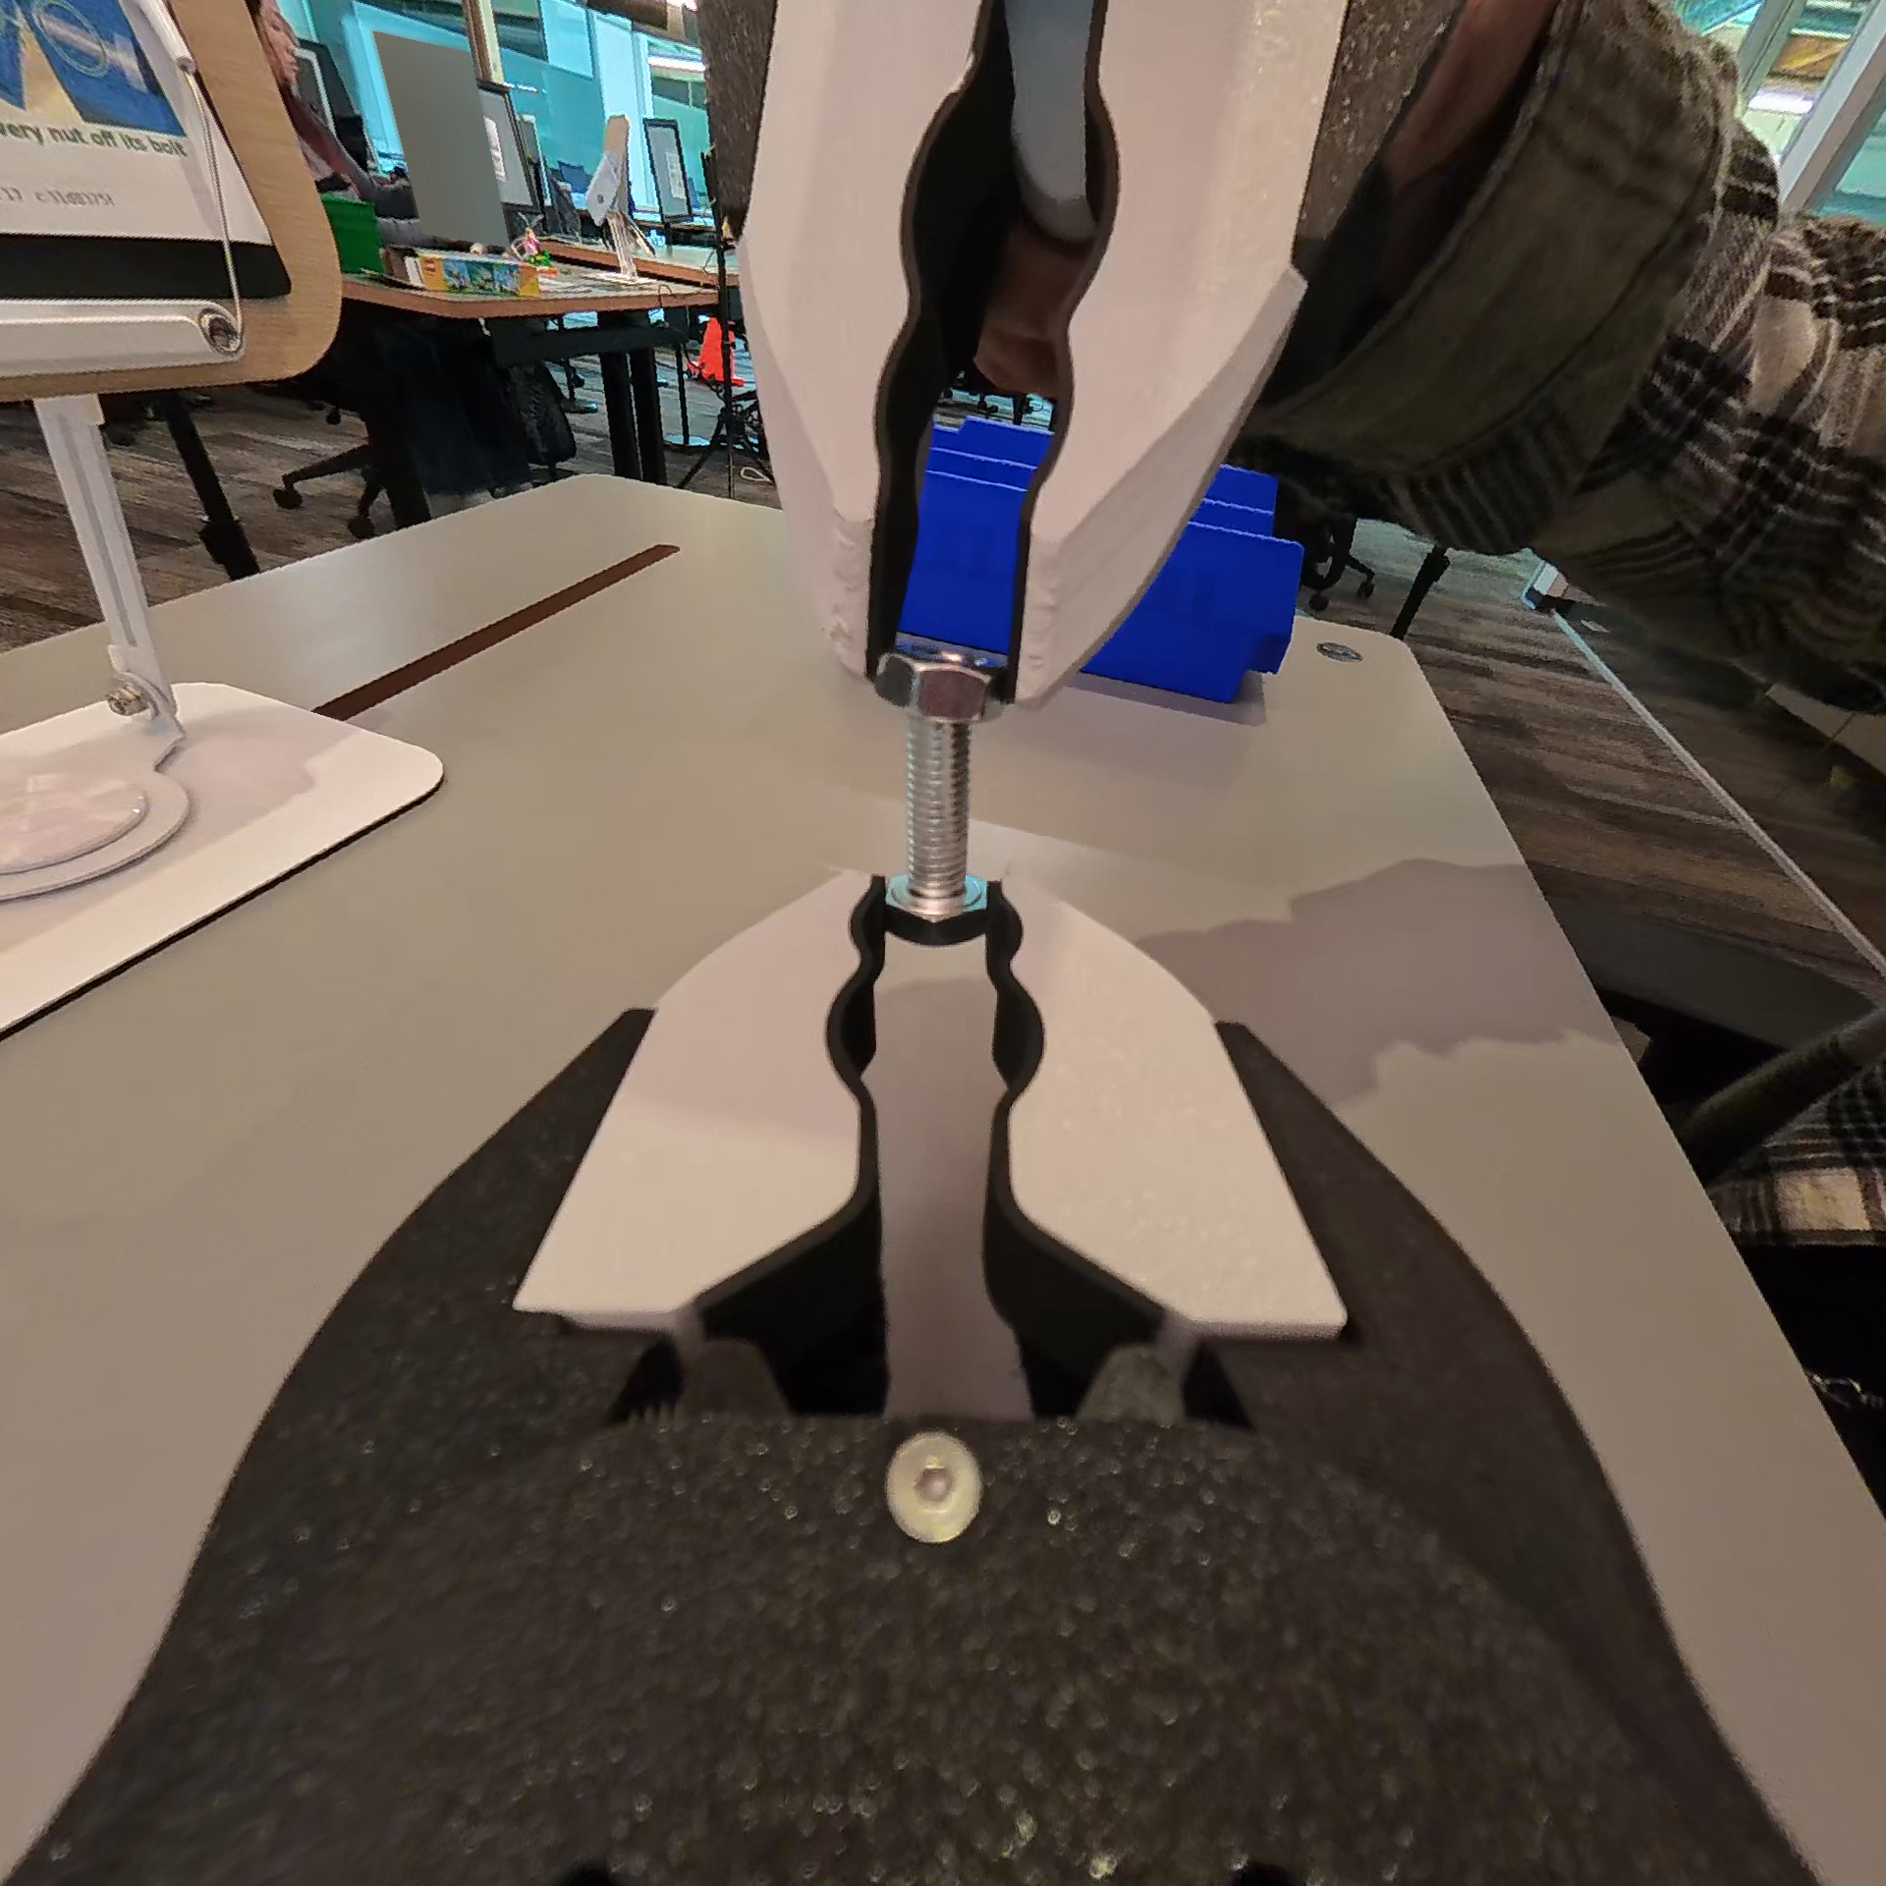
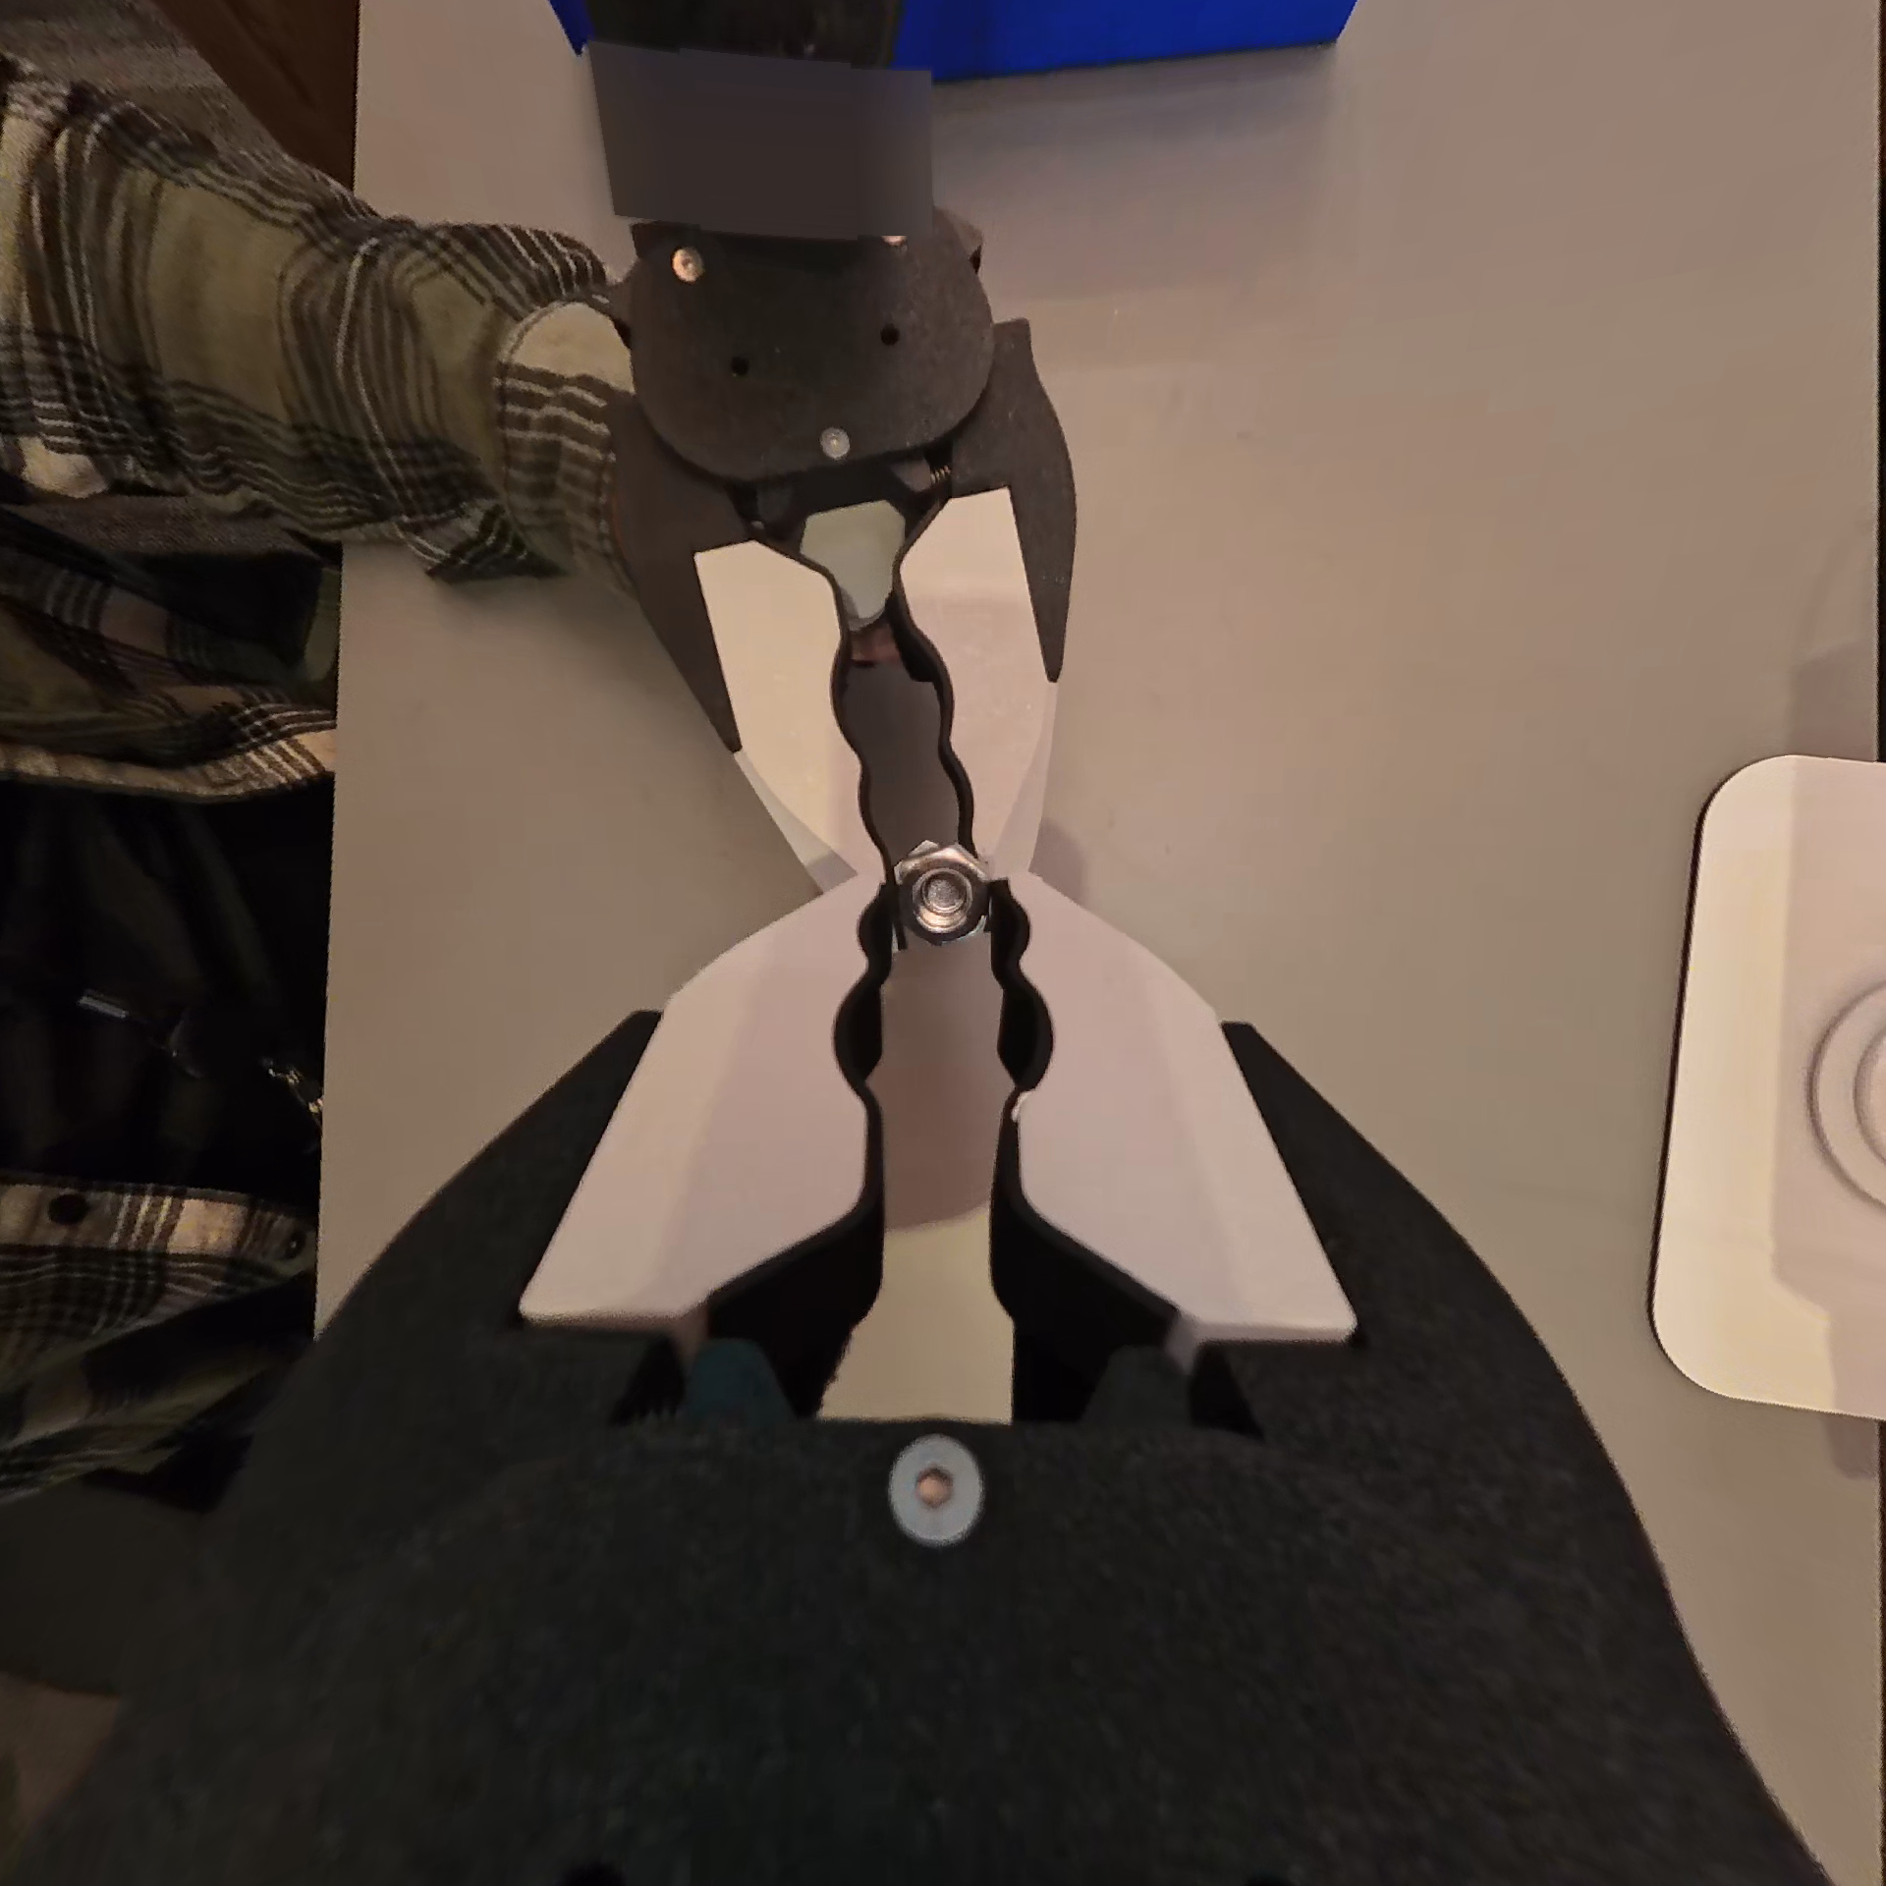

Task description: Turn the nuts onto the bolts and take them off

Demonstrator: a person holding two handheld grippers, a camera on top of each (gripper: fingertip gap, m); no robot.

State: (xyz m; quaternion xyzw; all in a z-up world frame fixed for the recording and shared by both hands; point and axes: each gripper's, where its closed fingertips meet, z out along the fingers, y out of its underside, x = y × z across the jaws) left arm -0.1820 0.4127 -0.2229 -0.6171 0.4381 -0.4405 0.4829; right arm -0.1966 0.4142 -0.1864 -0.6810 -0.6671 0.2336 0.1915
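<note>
A silver bolt (image 1: pixel 937 796) stands upright above the grey table (image 1: pixel 510 1021). My left gripper (image 1: pixel 934 903) is shut on the nut (image 1: pixel 934 900), which sits near the lower end of the thread. My right gripper (image 1: pixel 944 674) comes down from above and is shut on the bolt's hex head (image 1: pixel 934 694). In the right wrist view I look straight down on the bolt head (image 2: pixel 944 903) between my right gripper's (image 2: pixel 939 919) tips. The left gripper (image 2: pixel 929 857) reaches in from the top of that view. The nut is mostly hidden under the head there.
A blue bin (image 1: pixel 1153 602) stands at the table's far edge behind the bolt. A white stand base (image 1: pixel 204 816) with a sign holder is on the left; it also shows in the right wrist view (image 2: pixel 1786 1072). A person's plaid sleeves (image 1: pixel 1633 357) (image 2: pixel 255 357) hold both grippers. The left gripper's tips are roughly 4 cm from the right gripper's.
</note>
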